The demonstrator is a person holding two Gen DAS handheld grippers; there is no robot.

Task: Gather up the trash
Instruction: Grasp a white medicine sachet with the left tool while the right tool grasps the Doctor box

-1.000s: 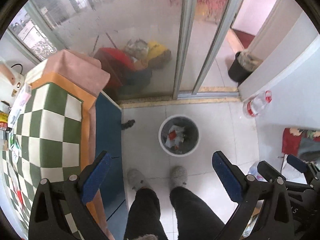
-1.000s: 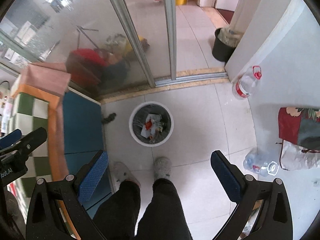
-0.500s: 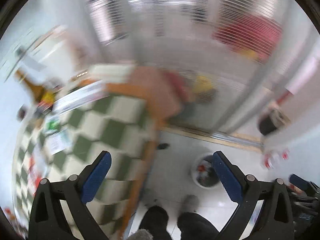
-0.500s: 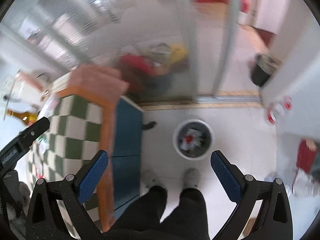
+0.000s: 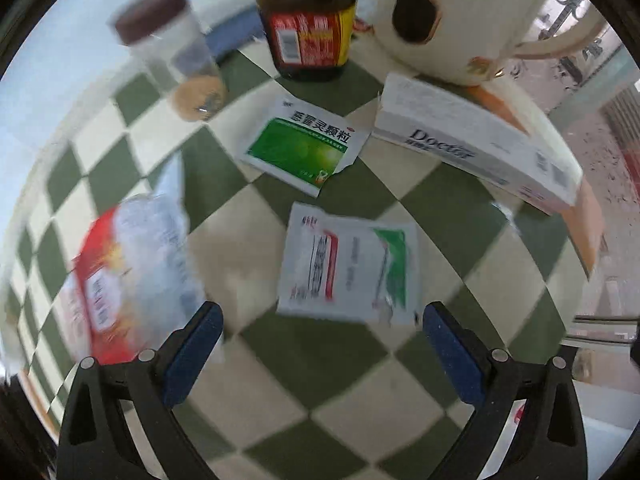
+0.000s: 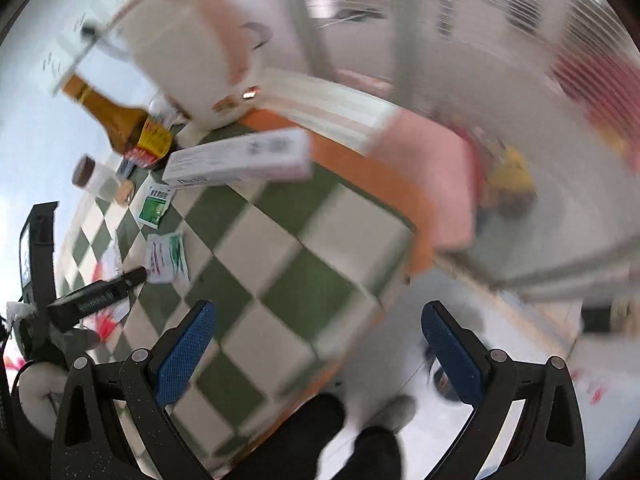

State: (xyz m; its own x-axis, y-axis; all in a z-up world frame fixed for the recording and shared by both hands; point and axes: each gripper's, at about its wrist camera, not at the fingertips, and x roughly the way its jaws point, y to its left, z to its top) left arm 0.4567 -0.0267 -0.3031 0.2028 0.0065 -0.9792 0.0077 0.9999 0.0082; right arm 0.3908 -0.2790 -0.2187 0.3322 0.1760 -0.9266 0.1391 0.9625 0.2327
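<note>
My left gripper (image 5: 320,356) is open and empty, low over the green-and-white checked tablecloth (image 5: 328,364). Just ahead of its fingertips lies a torn white sachet with red and green print (image 5: 348,270). A green-and-white sachet (image 5: 304,144) lies farther back. A crumpled red-and-white wrapper (image 5: 132,268) lies at the left. My right gripper (image 6: 318,356) is open and empty over the table's near corner. In the right wrist view the left gripper (image 6: 96,296) reaches toward the white sachet (image 6: 166,258).
A brown bottle (image 5: 308,20), a clear jar with a dark lid (image 5: 172,52), a white kettle (image 5: 448,16) and a long white box (image 5: 472,140) stand at the back of the table. The table edge (image 6: 416,256) drops to tiled floor on the right.
Both grippers have swung up and left from the floor bin to the table. The left gripper now hovers close over the sachets. Both stayed open.
</note>
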